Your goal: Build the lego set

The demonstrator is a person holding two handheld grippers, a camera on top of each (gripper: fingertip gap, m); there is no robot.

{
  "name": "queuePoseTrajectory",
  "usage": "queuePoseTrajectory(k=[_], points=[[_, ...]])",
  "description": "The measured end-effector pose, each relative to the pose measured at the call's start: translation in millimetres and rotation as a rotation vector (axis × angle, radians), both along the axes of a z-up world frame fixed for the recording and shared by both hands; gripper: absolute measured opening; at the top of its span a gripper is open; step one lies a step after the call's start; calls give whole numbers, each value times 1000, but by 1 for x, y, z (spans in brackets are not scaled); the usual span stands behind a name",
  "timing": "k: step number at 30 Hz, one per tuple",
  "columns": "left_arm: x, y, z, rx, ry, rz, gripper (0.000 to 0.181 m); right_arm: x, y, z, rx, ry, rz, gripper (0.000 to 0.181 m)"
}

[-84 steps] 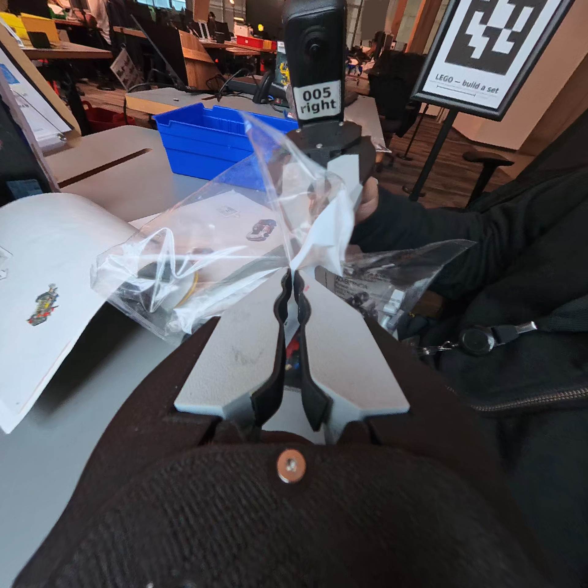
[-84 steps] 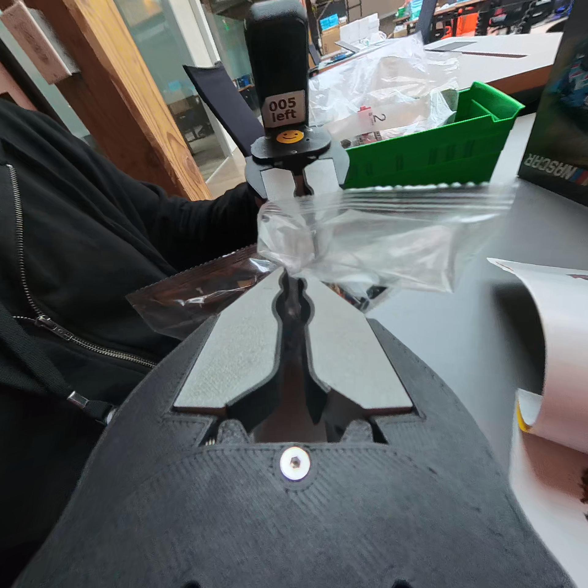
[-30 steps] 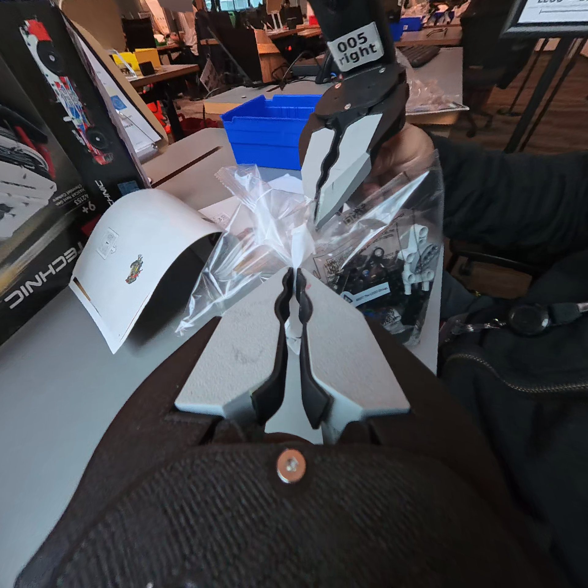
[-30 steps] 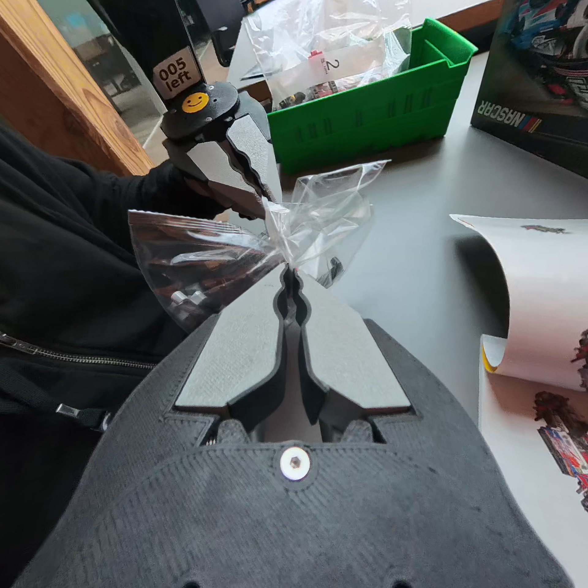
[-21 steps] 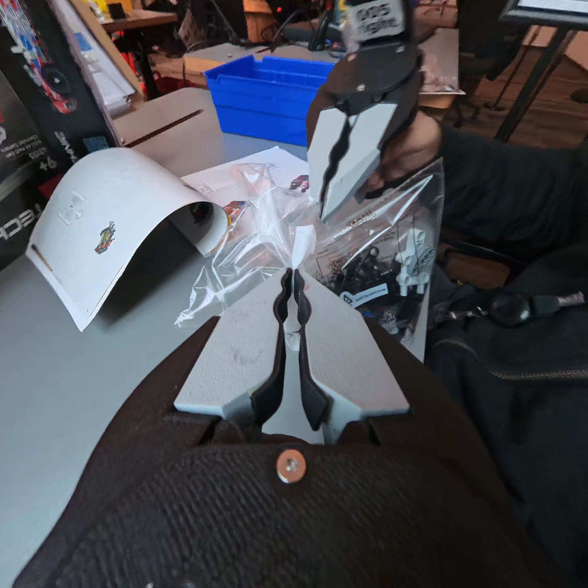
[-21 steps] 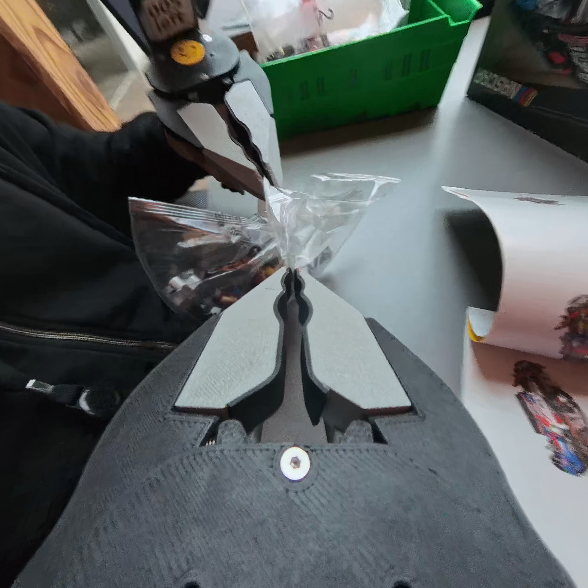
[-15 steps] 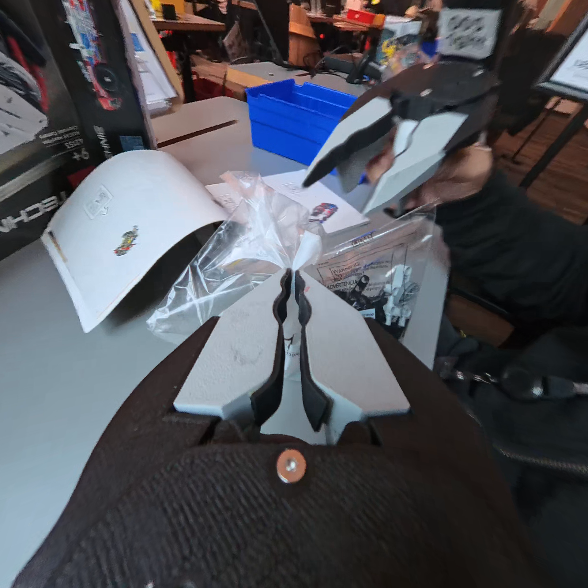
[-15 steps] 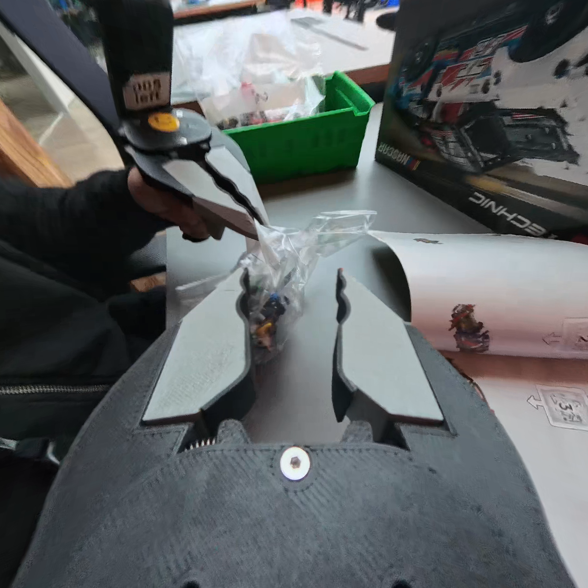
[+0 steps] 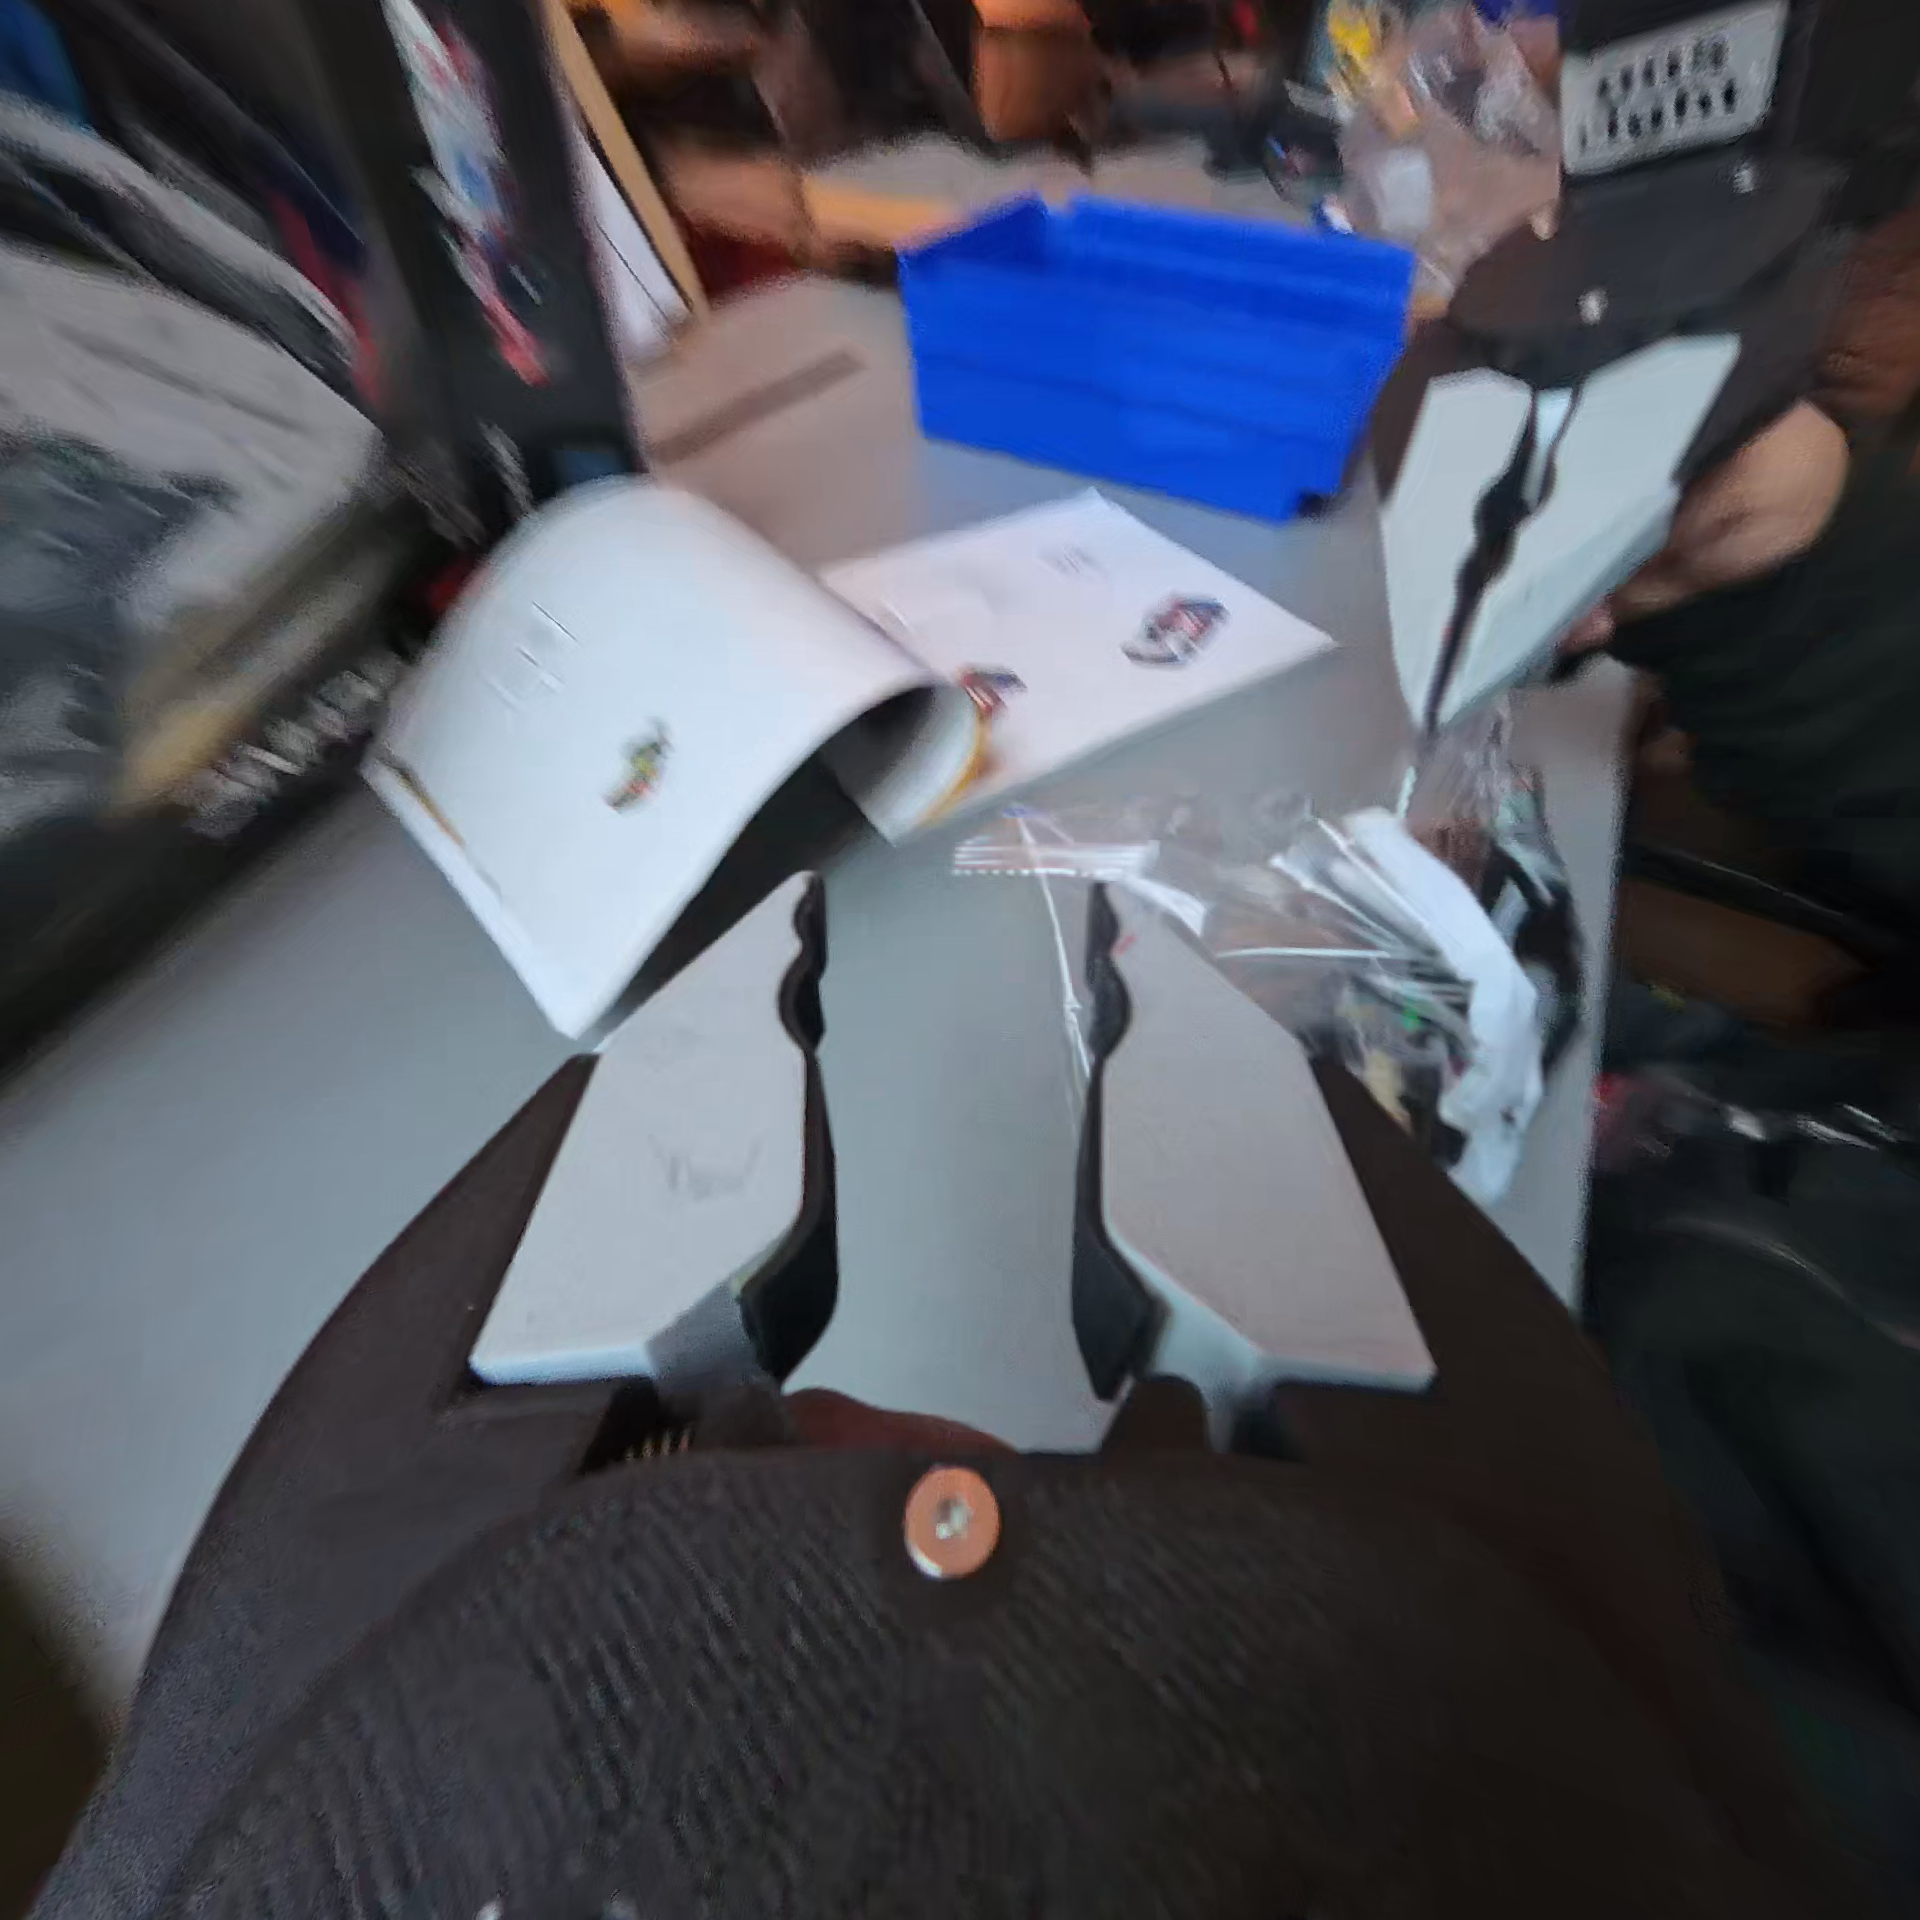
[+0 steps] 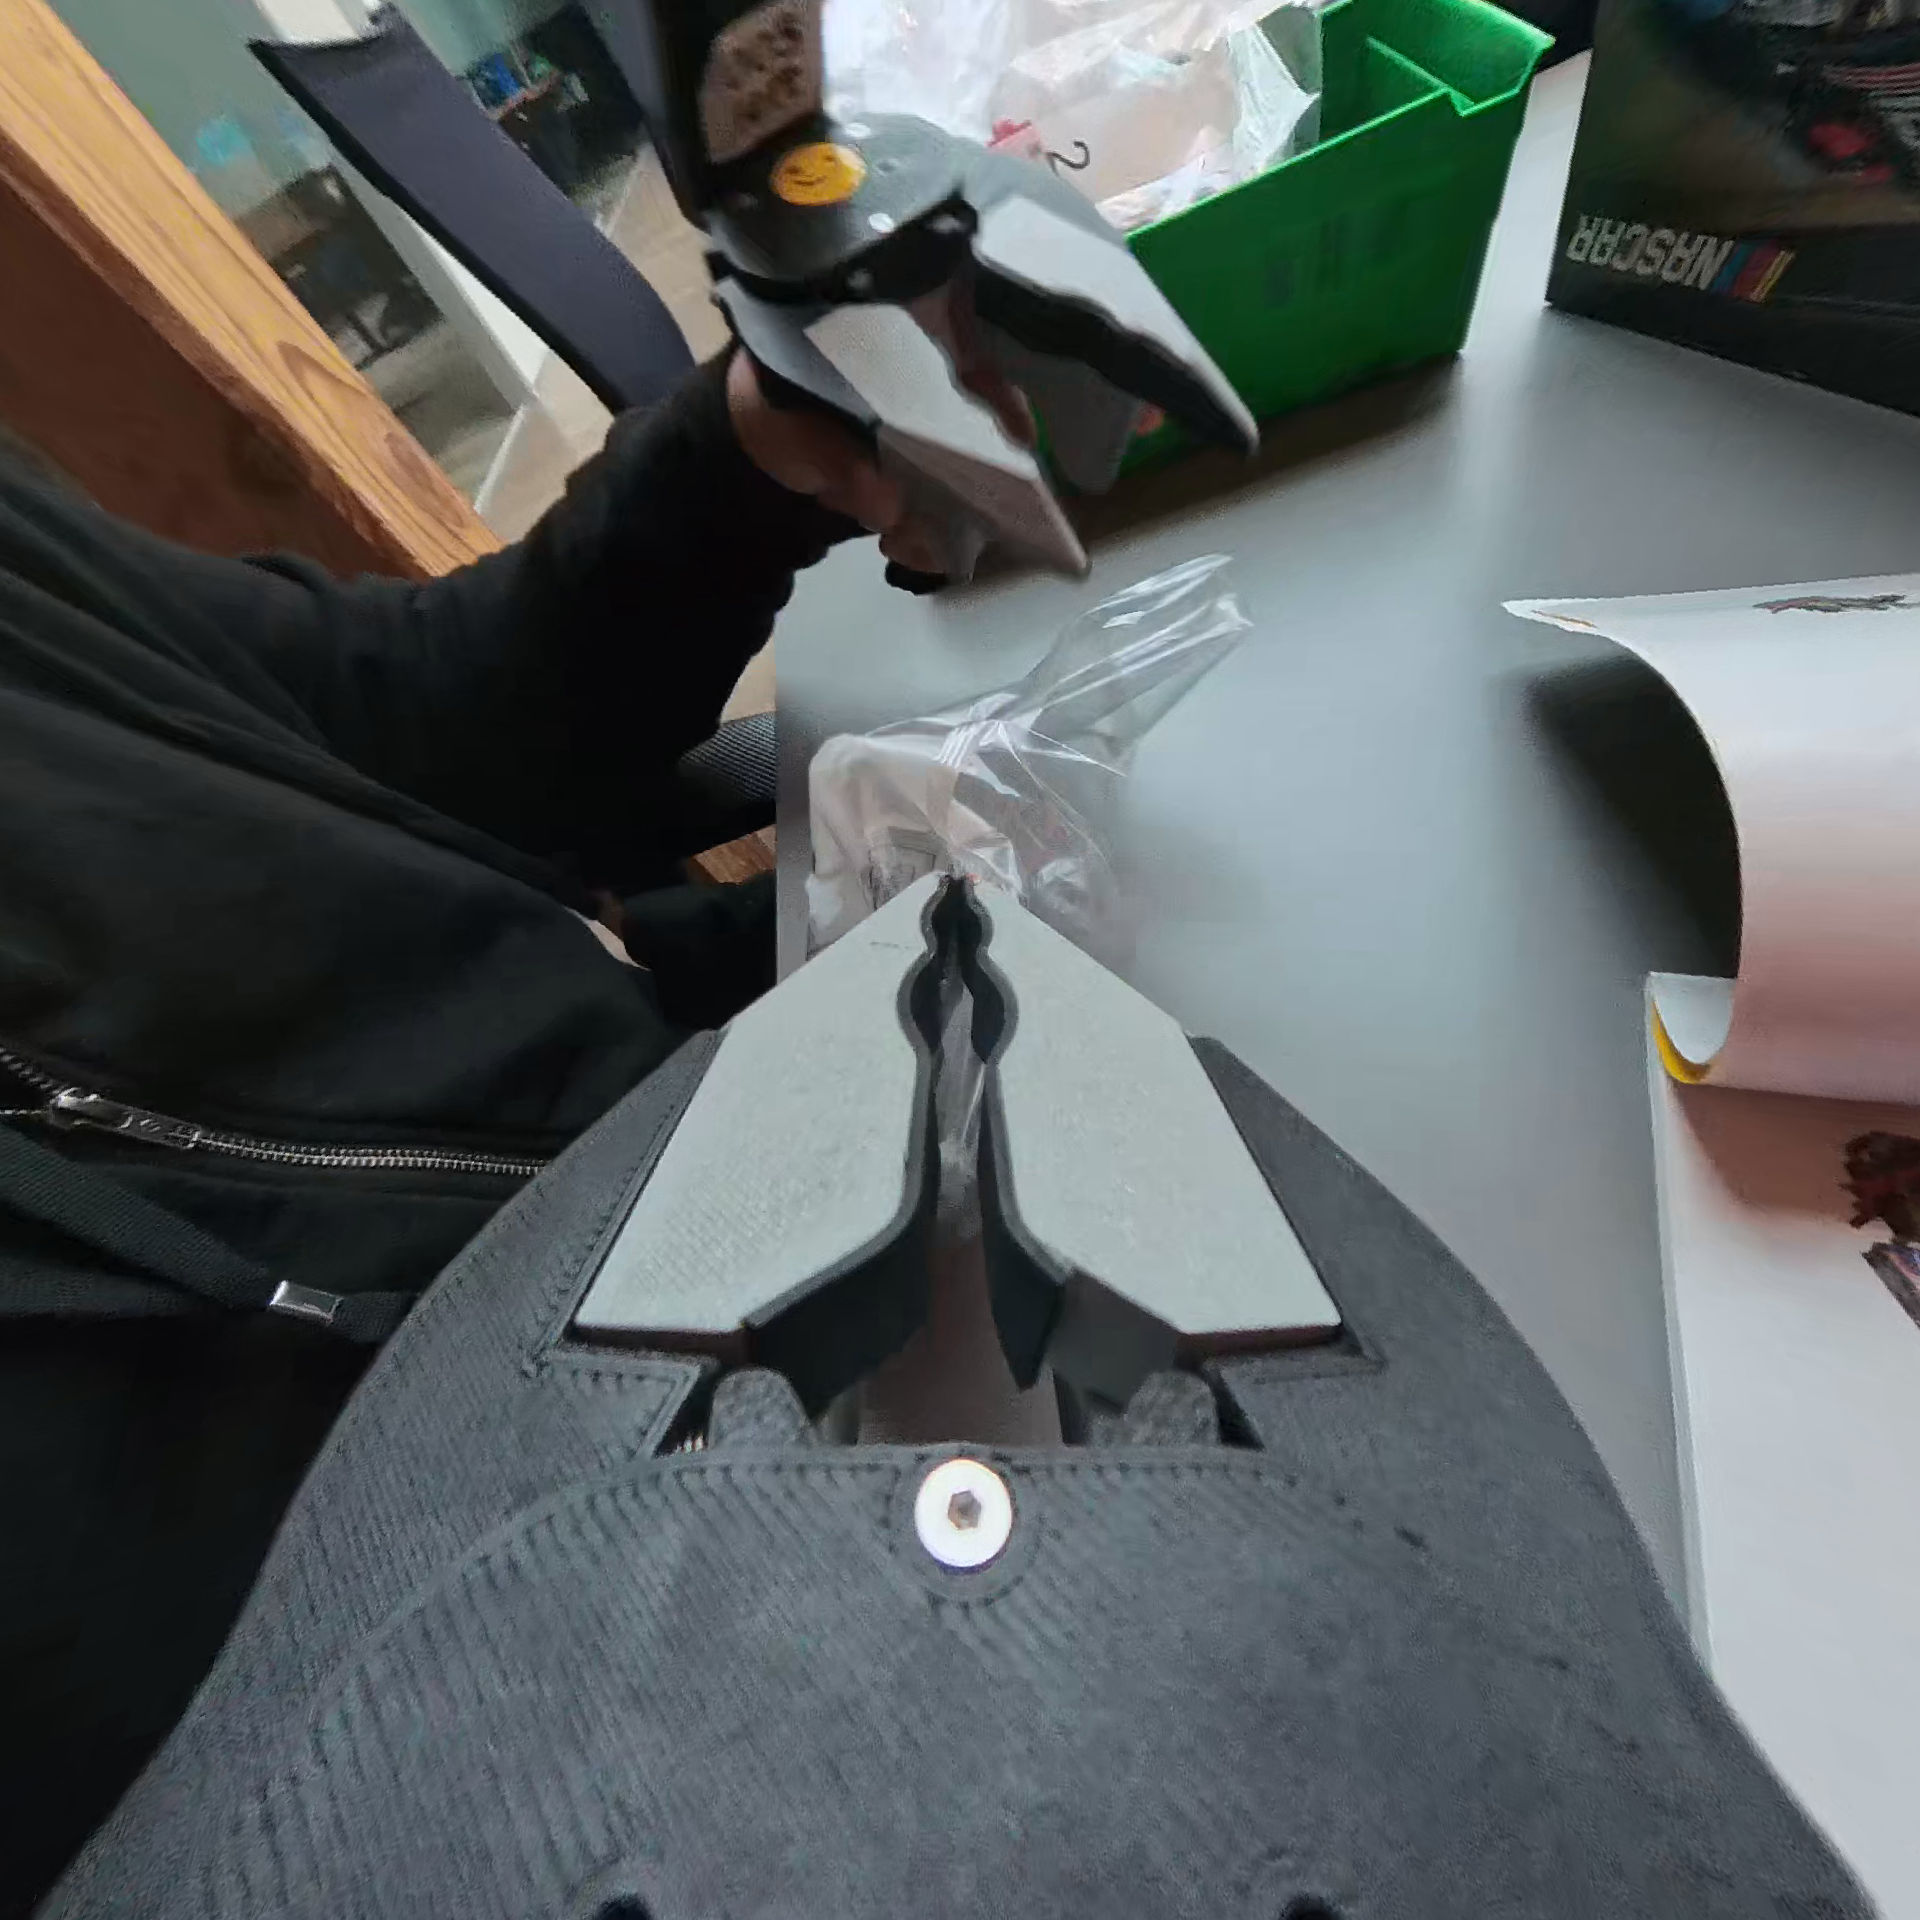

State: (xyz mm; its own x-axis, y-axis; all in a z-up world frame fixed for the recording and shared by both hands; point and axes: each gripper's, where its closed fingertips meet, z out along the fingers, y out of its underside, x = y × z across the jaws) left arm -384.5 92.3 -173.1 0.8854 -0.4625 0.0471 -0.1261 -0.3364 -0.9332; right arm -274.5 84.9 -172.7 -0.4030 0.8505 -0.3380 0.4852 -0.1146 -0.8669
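A clear plastic bag of Lego parts (image 10: 997, 748) lies on the grey table (image 10: 1403, 831) near its edge. My right gripper (image 10: 951, 883) is shut on a fold of the bag's plastic. My left gripper (image 9: 953, 902) is open and empty, with the bag (image 9: 1382, 935) just to its right. In the right wrist view the left gripper (image 10: 1164, 499) hovers open above the bag's far end. In the blurred left wrist view the right gripper (image 9: 1439, 722) points down onto the bag with its jaws together.
An open instruction booklet (image 9: 644, 665) with a curled page lies beside the bag, also in the right wrist view (image 10: 1818, 779). A blue bin (image 9: 1143, 312) stands behind it. A green bin (image 10: 1330, 239) holds more bags. The set's box (image 10: 1745, 156) stands at the back. A person's dark jacket (image 10: 260, 883) is at the table's edge.
Both grippers held the bag up at first. Half a second ago the right one was open; now it is shut on the bag, the left has let go, and the bag is on the table.
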Motion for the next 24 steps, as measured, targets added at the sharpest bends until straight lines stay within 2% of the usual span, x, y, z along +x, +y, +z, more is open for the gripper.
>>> queuePoseTrajectory(k=[2, 4, 5, 8, 9, 13, 14, 15, 17, 20, 24], points=[[23, -10, -24, -201, -103, -168, 67, -2, 2, 5, 5, 23, -7, 0], [47, -27, -27, -292, -257, -319, 62, -3, 5, 8, 20, 35, -28, 0], [49, -29, -29, -289, -283, -324, 62, -2, 4, 10, 20, 49, -26, 0], [44, -25, -41, -245, -265, -279, 7, 0, 5, 14, 37, 76, -38, 0], [45, -26, -41, -241, -286, -275, 0, 0, 10, 15, 45, 87, -64, 0], [22, -29, -37, -188, -311, -162, 0, 13, 67, 30, -13, 151, -296, 0], [26, -33, -23, -144, -390, -197, 0, 16, 74, 30, -14, 160, -308, 0], [26, -35, -19, -135, -394, -192, 0, 17, 75, 30, -7, 170, -298, 0], [24, -32, -25, -120, -289, -146, 0, 16, 74, 28, 16, 149, -289, 0], [26, -34, -15, -82, -281, -155, 0, 19, 75, 43, 50, 215, -289, 0], [22, -35, -8, -40, -244, -136, 0, 32, 89, 53, 27, 240, -333, 27]])
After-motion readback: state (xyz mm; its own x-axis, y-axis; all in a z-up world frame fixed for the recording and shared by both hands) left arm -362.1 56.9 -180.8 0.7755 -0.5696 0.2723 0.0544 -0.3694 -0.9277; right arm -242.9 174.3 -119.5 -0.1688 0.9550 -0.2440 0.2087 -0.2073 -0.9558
